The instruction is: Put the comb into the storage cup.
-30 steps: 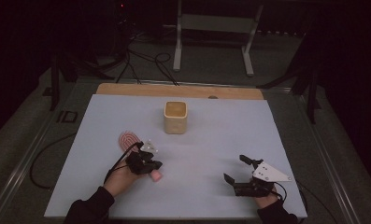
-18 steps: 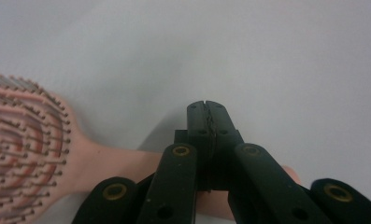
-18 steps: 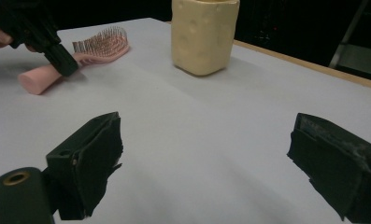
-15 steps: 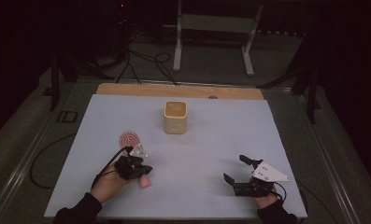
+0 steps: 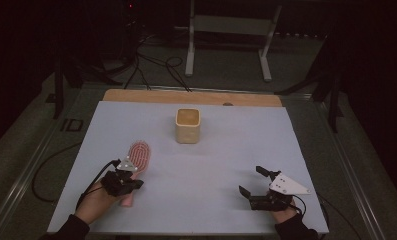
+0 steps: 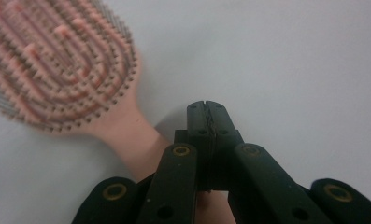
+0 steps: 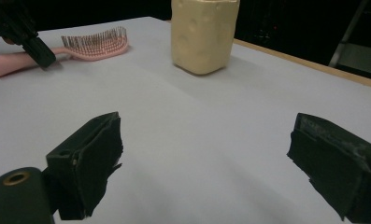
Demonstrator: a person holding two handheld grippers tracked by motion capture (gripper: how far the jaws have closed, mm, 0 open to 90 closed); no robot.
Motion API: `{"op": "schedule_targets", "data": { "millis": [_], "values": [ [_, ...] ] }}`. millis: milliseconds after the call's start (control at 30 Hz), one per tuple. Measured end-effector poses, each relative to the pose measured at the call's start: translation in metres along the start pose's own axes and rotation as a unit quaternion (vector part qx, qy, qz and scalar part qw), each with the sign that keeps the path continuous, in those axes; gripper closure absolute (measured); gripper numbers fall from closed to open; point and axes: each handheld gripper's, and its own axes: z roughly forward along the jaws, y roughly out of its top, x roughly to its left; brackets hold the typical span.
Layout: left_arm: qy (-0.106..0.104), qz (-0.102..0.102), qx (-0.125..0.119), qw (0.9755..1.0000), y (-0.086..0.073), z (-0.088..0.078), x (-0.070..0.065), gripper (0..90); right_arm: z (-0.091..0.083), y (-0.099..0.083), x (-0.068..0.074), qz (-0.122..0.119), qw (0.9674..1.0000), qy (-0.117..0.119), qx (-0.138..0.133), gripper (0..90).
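The left gripper has its jaws pressed flat together with nothing between them, and they sit just beside the handle of a pink hairbrush, whose bristled head lies face up on the pale worktop. In the left gripper view the handle runs down under the gripper's linkage, so the clenched tips lie next to it, not around it; whether they touch it I cannot tell. From the high view the left gripper is at the near left of the worktop, with the hairbrush angled away from it toward the middle. Farther off, a cream square-sided cup stands upright and alone toward the far centre, well apart from the brush. The right gripper rests at the near right with its jaws spread wide and empty; in its own view the right gripper looks across bare worktop toward the cup and the hairbrush. Judging from this layout, the work looks to be in an early stage: the brush lies flat on the worktop, not grasped or lifted, and the cup looks empty from above. If the brush is meant for the cup, the grasp, the lift and the placing all remain to be done.
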Motion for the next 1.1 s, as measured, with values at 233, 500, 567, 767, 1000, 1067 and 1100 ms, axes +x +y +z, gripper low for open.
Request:
{"op": "schedule_targets", "data": {
  "millis": [233, 500, 567, 767, 1000, 1067, 1100],
  "values": [
    [0.012, -0.014, 0.003, 0.9998, -0.011, -0.009, 0.008, 90.0, 0.000, 0.000, 0.000, 0.000, 1.0000, 0.001, 0.001, 9.3],
    [0.027, -0.031, 0.004, 0.9991, -0.021, -0.017, 0.018, 90.0, 0.001, 0.000, 0.000, 0.000, 1.0000, 0.000, 0.001, 9.3],
    [0.031, -0.034, 0.004, 0.9989, -0.023, -0.019, 0.021, 90.0, 0.000, 0.000, 0.000, 0.000, 1.0000, 0.001, 0.000, 9.3],
    [0.048, -0.046, 0.009, 0.9977, -0.028, -0.024, 0.028, 90.0, 0.000, 0.000, 0.000, 0.001, 1.0000, 0.000, -0.001, 9.3],
    [0.066, -0.056, 0.012, 0.9962, -0.033, -0.033, 0.035, 90.0, 0.001, 0.000, 0.000, 0.001, 1.0000, 0.001, 0.000, 9.3],
    [0.066, -0.057, 0.011, 0.9962, -0.033, -0.035, 0.036, 90.0, 0.001, 0.000, 0.001, 0.001, 1.0000, 0.001, 0.001, 9.3],
    [0.066, -0.054, 0.010, 0.9964, -0.033, -0.037, 0.036, 90.0, 0.001, 0.000, 0.001, 0.000, 1.0000, 0.001, 0.001, 9.3]
  ]
}}
